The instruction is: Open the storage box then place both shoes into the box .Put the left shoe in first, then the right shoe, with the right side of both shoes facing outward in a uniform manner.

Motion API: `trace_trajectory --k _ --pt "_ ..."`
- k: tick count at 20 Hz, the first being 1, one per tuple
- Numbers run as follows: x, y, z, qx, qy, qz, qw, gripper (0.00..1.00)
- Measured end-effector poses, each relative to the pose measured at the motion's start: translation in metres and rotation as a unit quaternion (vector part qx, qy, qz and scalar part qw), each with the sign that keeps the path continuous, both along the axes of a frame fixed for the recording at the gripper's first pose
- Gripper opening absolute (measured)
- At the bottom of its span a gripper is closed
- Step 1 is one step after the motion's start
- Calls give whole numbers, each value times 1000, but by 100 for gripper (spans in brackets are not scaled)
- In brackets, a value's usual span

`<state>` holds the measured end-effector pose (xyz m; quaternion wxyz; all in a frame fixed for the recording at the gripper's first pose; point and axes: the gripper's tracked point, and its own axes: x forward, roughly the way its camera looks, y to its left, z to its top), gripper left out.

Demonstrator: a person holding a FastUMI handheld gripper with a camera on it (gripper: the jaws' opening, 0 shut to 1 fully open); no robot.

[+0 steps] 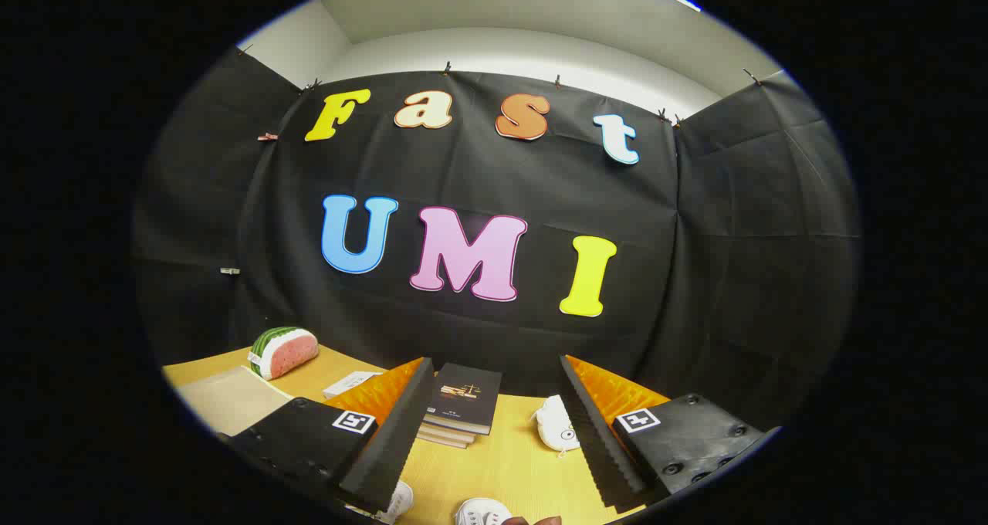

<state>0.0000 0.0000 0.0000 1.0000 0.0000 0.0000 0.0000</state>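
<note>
Yellow wood of the table (502, 463) lies under the gripper (494, 432), whose two fingers are spread wide apart and pinch nothing. Between the fingers, close under them, the white toes of two shoes (478, 511) come into view, one just beside the left finger (397, 432) and one nearer the middle; the storage box I cannot make out. Beyond the fingers lie a stack of dark books (463, 405) and a small white thing (556, 425) next to the right finger (598, 440), and far to the left a watermelon-slice toy (283, 351) rests near the black cloth wall.
</note>
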Motion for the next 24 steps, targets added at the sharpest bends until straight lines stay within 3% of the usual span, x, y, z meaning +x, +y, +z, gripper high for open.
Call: trace_trajectory --k 15,21,24 --pt "1 6 -10 -3 16 8 1000 97" --pt "3 34 -28 36 54 62 996 97" --pt "0 62 -45 71 95 116 986 97"
